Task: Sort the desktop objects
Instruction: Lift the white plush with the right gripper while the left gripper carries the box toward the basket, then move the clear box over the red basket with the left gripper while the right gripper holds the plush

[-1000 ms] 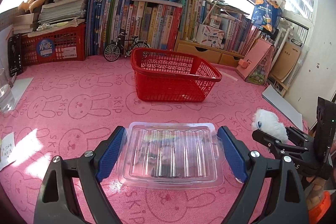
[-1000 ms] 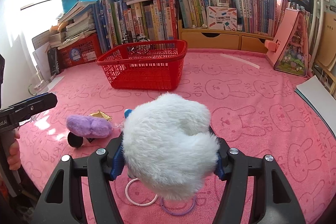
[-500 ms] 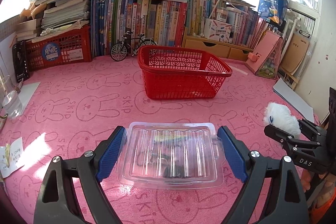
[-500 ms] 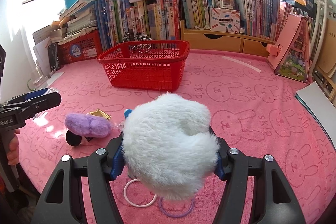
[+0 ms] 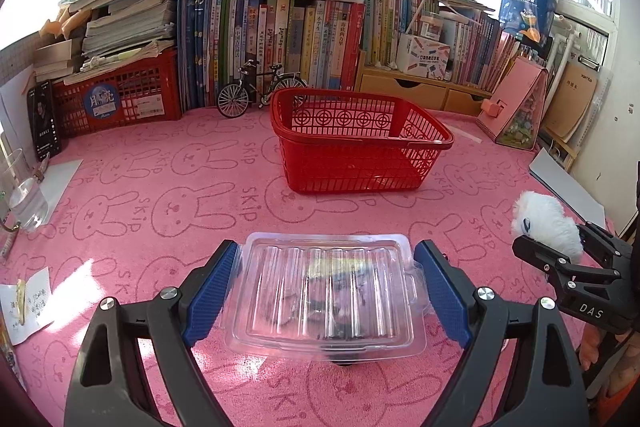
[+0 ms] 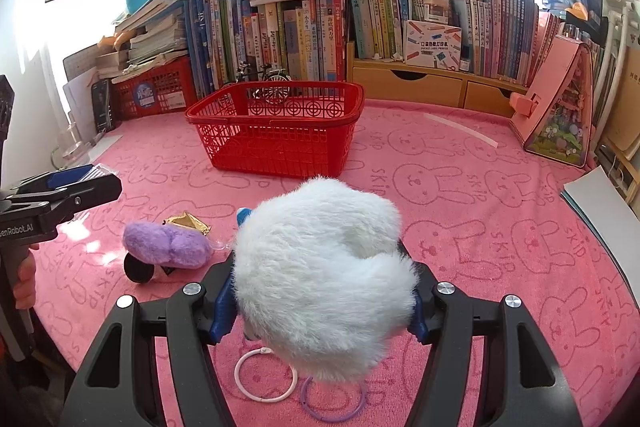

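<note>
On the pink desk (image 5: 120, 211), the red basket (image 5: 360, 147) ahead of both jaws appears empty; the left gripper (image 5: 328, 287) clamps a clear plastic case (image 5: 328, 291), the right gripper (image 6: 320, 291) a white plush toy (image 6: 324, 279), neither yet deposited.

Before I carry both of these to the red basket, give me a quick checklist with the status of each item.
1. Left gripper pads on clear plastic clamshell tray: ok.
2. Right gripper clamped on white fluffy toy: ok.
3. Red basket upright, mouth open: ok.
4. Mat between grippers and basket free of obstacles: ok.
5. Basket empty: cannot tell, the floor is partly hidden.
6. Purple plush and rings left to sort: not ok.
</note>
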Action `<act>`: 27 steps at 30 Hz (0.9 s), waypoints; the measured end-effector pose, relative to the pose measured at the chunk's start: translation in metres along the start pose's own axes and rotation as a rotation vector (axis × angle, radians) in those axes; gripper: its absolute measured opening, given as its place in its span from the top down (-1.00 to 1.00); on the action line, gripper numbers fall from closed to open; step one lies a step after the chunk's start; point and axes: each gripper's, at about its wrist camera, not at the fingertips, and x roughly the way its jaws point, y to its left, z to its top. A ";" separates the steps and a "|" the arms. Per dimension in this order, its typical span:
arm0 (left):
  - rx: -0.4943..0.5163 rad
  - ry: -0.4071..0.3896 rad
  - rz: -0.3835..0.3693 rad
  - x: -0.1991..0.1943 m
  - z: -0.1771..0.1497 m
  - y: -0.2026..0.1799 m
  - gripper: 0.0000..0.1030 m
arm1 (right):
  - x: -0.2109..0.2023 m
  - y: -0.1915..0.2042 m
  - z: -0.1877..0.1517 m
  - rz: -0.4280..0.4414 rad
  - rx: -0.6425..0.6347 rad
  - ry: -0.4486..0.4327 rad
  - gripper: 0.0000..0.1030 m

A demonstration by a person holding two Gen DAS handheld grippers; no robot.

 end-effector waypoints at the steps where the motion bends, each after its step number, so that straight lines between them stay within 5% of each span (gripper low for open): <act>1: -0.002 0.001 -0.001 0.000 0.001 0.000 -0.73 | 0.000 0.000 0.001 -0.002 -0.001 -0.001 -0.28; 27: -0.001 0.010 -0.044 0.009 0.026 -0.005 -0.73 | 0.005 0.008 0.040 -0.018 -0.106 -0.023 -0.29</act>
